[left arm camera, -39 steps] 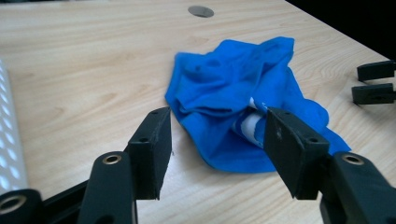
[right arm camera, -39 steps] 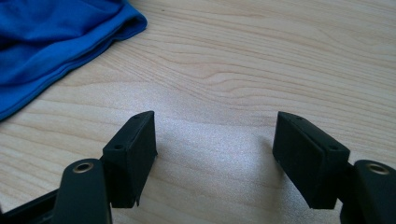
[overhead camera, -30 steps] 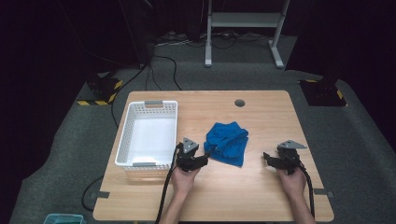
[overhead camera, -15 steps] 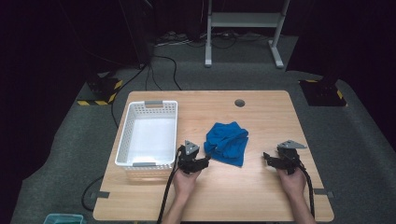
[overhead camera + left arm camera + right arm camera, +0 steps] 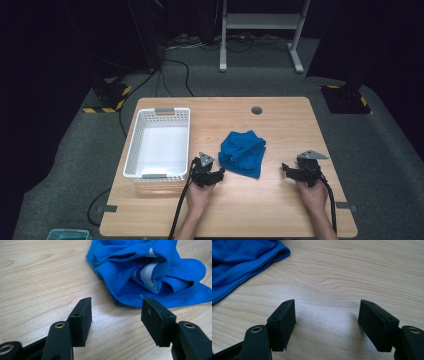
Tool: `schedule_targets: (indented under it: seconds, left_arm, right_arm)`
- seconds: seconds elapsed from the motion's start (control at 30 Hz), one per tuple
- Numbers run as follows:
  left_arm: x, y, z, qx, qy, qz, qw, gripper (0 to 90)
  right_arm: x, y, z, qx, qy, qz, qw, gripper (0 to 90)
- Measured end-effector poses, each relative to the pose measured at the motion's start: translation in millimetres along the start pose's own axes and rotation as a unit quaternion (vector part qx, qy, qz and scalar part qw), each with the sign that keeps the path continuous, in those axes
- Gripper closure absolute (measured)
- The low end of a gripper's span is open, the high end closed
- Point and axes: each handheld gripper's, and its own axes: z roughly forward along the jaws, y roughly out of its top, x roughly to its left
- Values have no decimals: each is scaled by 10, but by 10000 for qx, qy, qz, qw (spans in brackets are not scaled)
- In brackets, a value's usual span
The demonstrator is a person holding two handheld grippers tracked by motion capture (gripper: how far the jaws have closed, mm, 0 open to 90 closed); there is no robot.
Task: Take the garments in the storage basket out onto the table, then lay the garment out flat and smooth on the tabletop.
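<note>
left gripper [image 5: 218, 174]: jaws open, holding nothing, low over the light wooden table [image 5: 280, 210]
right gripper [image 5: 286, 169]: jaws wide apart too, empty
crumpled blue cloth [image 5: 150, 272]: loose on the table just ahead of the left gripper, not touched
white slatted plastic basket [image 5: 134, 150]: beside the left gripper, away from the cloth, empty
progress: looks like barely started, grab and drop-off both still to do

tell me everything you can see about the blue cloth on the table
The blue cloth is a soft, crumpled fabric piece, bunched into loose folds, with a white printed patch showing inside one fold. It lies flat on the wooden table, right of the white basket and apart from it. The left gripper stands open just short of its near edge, not touching; nothing holds it.
</note>
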Motion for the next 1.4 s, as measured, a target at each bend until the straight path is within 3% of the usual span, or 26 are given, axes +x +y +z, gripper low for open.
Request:
schedule_targets:
  seconds: [0.3, 0.43, 0.67, 1.03, 1.2, 1.4]
  left_arm:
    - [-10, 14, 84, 97, 147, 52, 9998, 422]
    - [-21, 37, 117, 178, 248, 204, 9993, 420]
    - [20, 43, 125, 175, 223, 22, 9996, 402]
    - [33, 50, 130, 183, 64, 8, 9998, 374]
    - [-10, 92, 167, 166, -23, 73, 9998, 381]
    - [-58, 208, 223, 156, -88, 160, 9997, 413]
  right_arm:
    - [0, 0, 0, 0, -2, 5, 10000, 304]
    - [-1, 1, 1, -3, 2, 0, 10000, 306]
    - [2, 1, 2, -3, 21, -8, 10000, 310]
    - [25, 12, 15, 25, 29, -14, 10000, 270]
    - [81, 31, 5, 91, 210, -169, 9996, 326]
    - [308, 81, 38, 87, 402, -461, 9981, 358]
